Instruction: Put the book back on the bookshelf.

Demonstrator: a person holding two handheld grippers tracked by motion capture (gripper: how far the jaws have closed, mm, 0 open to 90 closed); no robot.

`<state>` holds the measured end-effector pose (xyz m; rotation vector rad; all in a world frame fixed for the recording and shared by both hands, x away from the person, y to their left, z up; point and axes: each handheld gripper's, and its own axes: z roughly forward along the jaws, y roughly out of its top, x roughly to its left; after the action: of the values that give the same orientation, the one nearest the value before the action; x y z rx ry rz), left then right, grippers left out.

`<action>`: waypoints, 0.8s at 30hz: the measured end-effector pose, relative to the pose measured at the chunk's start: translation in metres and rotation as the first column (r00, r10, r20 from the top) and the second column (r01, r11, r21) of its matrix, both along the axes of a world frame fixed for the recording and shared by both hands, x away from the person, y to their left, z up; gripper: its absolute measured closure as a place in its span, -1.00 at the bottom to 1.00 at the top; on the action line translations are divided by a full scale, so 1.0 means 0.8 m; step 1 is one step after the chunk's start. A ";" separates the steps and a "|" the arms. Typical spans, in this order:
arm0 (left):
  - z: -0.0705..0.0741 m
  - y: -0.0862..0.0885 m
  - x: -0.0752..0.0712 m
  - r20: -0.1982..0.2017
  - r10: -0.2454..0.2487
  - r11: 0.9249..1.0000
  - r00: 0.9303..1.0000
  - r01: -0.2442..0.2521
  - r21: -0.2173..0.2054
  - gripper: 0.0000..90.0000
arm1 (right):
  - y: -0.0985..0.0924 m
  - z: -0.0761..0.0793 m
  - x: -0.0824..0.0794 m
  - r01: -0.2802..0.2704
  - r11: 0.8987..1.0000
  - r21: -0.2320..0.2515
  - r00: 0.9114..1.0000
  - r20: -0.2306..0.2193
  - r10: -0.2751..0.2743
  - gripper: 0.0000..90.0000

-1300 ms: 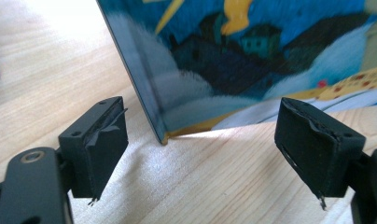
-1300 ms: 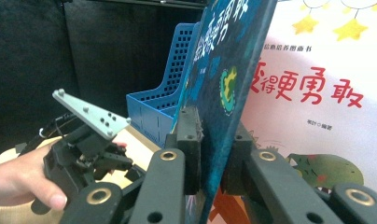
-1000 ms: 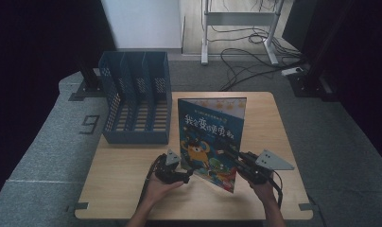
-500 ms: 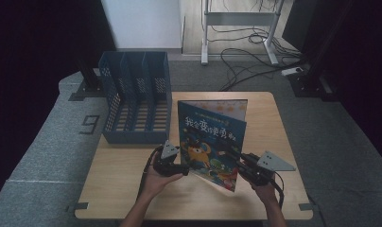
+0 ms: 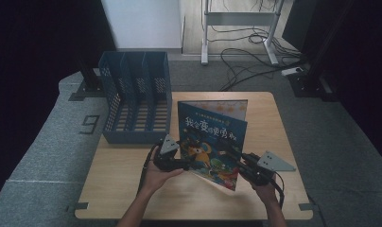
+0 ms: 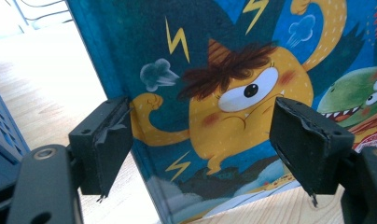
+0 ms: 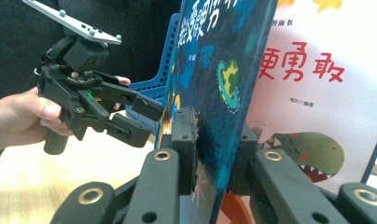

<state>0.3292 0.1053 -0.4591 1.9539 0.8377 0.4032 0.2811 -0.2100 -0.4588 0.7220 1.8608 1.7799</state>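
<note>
- Wooden table (image 5: 132, 198): blue file rack (image 5: 134, 101) at rear left.
- Book (image 5: 212, 142): upright at centre, one cover clamped by right gripper (image 7: 214, 154).
- Left gripper (image 6: 200, 140): jaws wide, just narrowing at the spine, not yet touching; raised since a second ago, likely seeking second grip.

We note the picture book (image 5: 212, 137) standing upright, half open, on the wooden table — blue cover, yellow one-eyed monster, lightning bolts — right of the file rack.
</note>
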 end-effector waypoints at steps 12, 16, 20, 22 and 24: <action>0.005 -0.001 0.000 0.017 0.001 1.000 1.000 -0.001 -0.005 -0.50 | -0.002 -0.002 0.001 0.002 1.000 -0.002 1.000 -0.007 -0.002 0.68; 0.004 -0.004 -0.003 0.016 -0.031 0.999 0.999 0.031 -0.008 -0.46 | -0.002 -0.003 0.002 0.004 1.000 -0.008 1.000 -0.006 -0.004 0.67; 0.005 -0.008 -0.008 0.039 -0.041 0.999 0.998 0.041 -0.006 -0.45 | -0.002 -0.005 0.002 0.012 1.000 -0.007 1.000 -0.009 -0.012 0.67; 0.006 -0.007 -0.006 0.048 -0.021 1.000 0.999 0.021 -0.006 -0.45 | -0.002 -0.005 0.003 -0.003 1.000 0.000 1.000 -0.011 0.003 0.74; 0.006 -0.004 0.000 0.043 0.002 1.000 0.999 -0.001 -0.012 -0.45 | -0.001 -0.004 0.001 -0.051 0.999 0.018 0.999 -0.016 0.052 0.83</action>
<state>0.3294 0.1021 -0.4545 1.9272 0.8124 0.4392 0.2822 -0.2110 -0.4618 0.7027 1.8923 1.8301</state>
